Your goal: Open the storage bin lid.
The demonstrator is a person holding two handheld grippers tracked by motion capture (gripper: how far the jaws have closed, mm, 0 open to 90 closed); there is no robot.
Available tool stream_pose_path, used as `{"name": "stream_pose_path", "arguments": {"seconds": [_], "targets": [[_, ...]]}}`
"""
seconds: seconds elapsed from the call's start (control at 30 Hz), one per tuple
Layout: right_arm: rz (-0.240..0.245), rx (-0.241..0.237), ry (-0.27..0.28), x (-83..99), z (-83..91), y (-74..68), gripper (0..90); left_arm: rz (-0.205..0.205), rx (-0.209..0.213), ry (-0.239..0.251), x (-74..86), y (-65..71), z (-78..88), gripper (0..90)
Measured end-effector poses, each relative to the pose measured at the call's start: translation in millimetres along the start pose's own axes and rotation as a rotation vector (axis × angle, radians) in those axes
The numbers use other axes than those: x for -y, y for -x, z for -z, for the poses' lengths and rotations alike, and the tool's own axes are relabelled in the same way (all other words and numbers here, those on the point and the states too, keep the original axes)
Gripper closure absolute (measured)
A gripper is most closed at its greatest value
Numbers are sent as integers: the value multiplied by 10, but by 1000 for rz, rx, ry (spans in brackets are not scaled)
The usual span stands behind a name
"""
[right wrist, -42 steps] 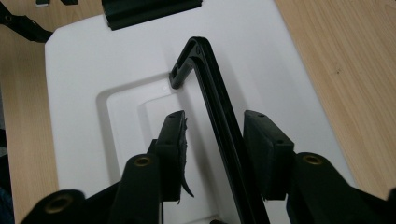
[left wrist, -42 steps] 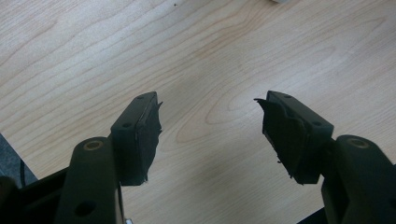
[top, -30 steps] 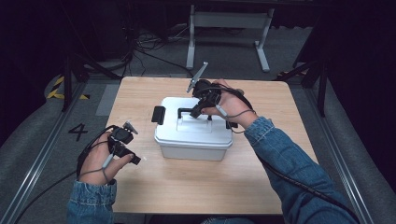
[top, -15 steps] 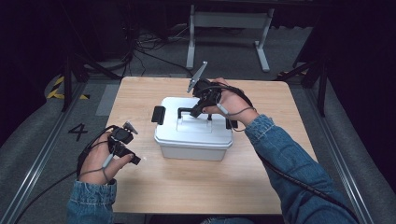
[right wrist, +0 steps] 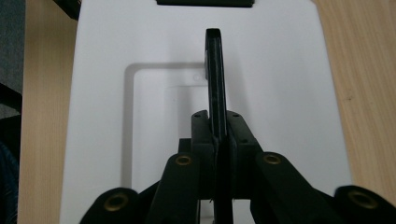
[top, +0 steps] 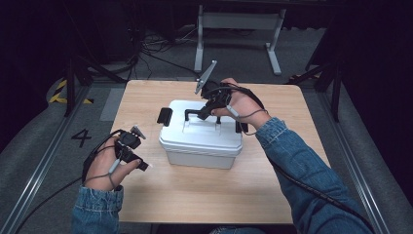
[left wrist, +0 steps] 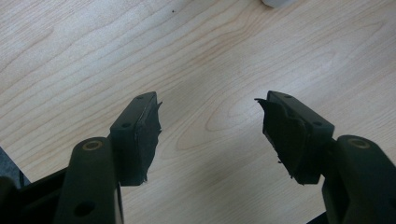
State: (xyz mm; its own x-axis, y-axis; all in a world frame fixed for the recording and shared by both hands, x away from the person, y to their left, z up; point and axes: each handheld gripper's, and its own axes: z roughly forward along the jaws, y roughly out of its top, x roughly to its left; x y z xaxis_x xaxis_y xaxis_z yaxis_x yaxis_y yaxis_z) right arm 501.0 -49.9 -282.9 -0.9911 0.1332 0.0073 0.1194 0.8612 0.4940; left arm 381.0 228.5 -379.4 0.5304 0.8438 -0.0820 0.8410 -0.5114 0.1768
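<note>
Right gripper view: right tongs (right wrist: 218, 140) have just closed on the black handle (right wrist: 215, 79) of the white box (right wrist: 289, 93), ready for lifting; left tongs (left wrist: 210, 135) gape idle above the table (left wrist: 70, 56).

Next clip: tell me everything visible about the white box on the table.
The white box is a rectangular, plastic-looking container with rounded corners, standing upright near the middle of the wooden table. Its lid is on, with a shallow rectangular recess in the top. A black latch sits at its left end. A black carry handle stands raised from the lid, and the right gripper has its jaws shut on it. The left gripper rests apart, jaws open over bare wood.
</note>
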Motion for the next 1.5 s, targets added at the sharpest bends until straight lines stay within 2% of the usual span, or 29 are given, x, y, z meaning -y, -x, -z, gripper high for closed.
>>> {"name": "stream_pose_path", "arguments": {"seconds": [0.13, 0.17, 0.3, 0.37, 0.57, 0.93, 1.17, 1.27, 1.3, 1.5], "targets": [[1, 4, 36, -24, 100, 12, 846, 11, 7, 9, 6, 11, 6, 373], [1, 10, 33, -32, 129, 7, 846, -1, -2, 10, 5, 5, 8, 373], [8, 23, 53, -59, 229, -6, 846, 20, 9, 3, 19, 21, 15, 373], [4, 30, 59, -66, 285, -18, 846, 7, 1, 10, 22, 7, 15, 373], [11, 44, 85, -70, 405, -20, 846, 13, 5, 8, 29, 5, 17, 373], [-4, 51, 99, -37, 543, -26, 847, 13, 7, 9, 19, 6, 4, 373], [-32, 65, 108, 162, 748, -20, 847, 8, 3, 9, -4, -10, -1, 373], [-51, 80, 110, 303, 873, -3, 847, 18, 12, 1, -11, -4, -4, 373], [-58, 86, 107, 348, 916, 2, 847, 5, 8, 5, -17, -11, -3, 373], [-117, 113, 115, 651, 1145, 49, 847, 12, 7, 5, -20, -2, -18, 372]]}}
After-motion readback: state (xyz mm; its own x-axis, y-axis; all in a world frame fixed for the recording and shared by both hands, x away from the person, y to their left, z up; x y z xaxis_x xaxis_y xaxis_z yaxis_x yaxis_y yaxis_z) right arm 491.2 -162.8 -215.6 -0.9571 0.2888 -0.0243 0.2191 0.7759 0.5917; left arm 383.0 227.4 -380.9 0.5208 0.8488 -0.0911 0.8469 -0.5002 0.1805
